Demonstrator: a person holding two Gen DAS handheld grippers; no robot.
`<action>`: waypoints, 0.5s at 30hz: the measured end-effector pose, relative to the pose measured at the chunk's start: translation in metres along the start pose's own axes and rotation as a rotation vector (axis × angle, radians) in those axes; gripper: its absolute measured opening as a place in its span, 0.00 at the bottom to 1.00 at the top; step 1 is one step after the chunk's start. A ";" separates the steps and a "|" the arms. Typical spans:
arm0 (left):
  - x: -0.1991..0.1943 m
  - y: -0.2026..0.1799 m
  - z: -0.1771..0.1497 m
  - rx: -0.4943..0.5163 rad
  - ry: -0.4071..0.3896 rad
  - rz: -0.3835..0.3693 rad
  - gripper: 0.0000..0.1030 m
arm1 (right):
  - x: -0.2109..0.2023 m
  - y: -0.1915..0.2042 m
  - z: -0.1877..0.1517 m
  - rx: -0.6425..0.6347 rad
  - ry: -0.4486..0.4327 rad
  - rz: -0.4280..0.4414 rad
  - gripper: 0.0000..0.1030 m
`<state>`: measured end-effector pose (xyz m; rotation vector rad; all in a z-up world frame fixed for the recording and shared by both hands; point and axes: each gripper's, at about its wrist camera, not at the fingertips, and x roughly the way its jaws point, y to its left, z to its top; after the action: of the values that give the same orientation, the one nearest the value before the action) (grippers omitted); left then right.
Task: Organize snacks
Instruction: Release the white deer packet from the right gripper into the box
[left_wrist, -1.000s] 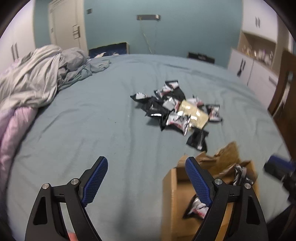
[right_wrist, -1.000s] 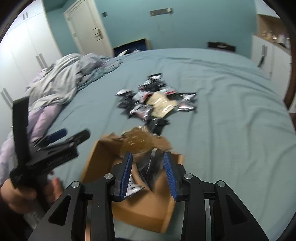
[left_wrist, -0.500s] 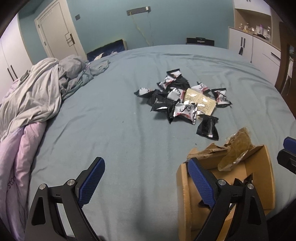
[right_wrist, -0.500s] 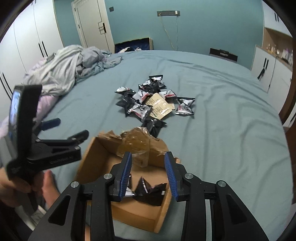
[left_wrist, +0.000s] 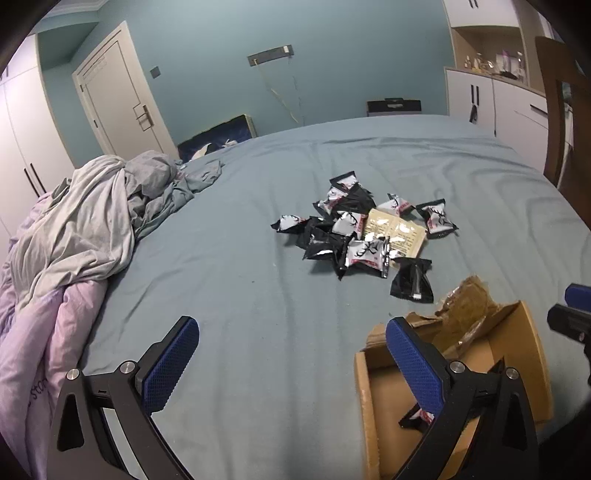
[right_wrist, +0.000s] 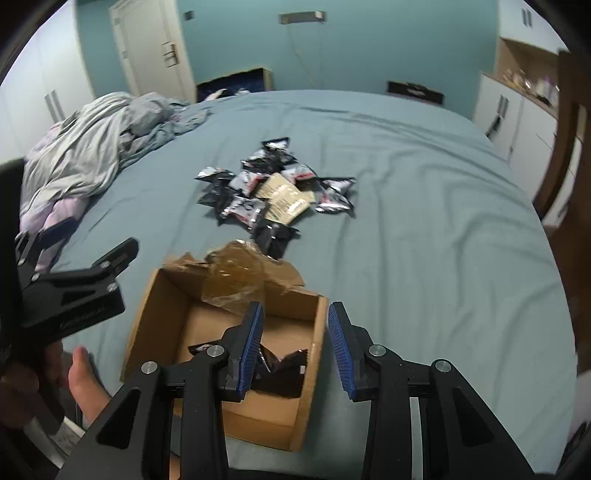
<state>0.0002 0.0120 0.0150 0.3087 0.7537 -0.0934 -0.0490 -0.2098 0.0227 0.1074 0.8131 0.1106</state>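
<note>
Left gripper (left_wrist: 291, 354): jaws had just spread wide, nothing between them.
Right gripper (right_wrist: 295, 347): jaws parted, empty, over the cardboard box (right_wrist: 159, 291).
Box: near the bed's (right_wrist: 424, 206) front edge, a few packets inside.
Snack pile (left_wrist: 364, 232): mid-bed, beyond the box.
Risk: torn flap could snag incoming packets.

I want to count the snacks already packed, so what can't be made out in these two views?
- Packets in the cardboard box: right wrist view, the right gripper covers some; left wrist view, the left gripper hides most.
- Snack pile: packets overlap, lower ones hidden.
- Packet print: too small to read.
- Box's near corner: left wrist view, cut off at the bottom edge.
</note>
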 end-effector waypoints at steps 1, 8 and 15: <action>0.000 0.000 0.000 0.000 0.002 -0.002 1.00 | 0.000 -0.003 0.002 0.010 -0.005 0.003 0.34; 0.004 0.008 0.002 -0.054 0.025 -0.041 1.00 | -0.016 -0.019 0.016 0.045 -0.009 0.092 0.34; 0.013 0.006 0.003 -0.064 0.064 -0.073 1.00 | 0.004 -0.030 0.036 -0.026 0.160 0.148 0.34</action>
<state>0.0127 0.0173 0.0100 0.2245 0.8301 -0.1285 -0.0185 -0.2405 0.0405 0.1348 0.9625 0.2718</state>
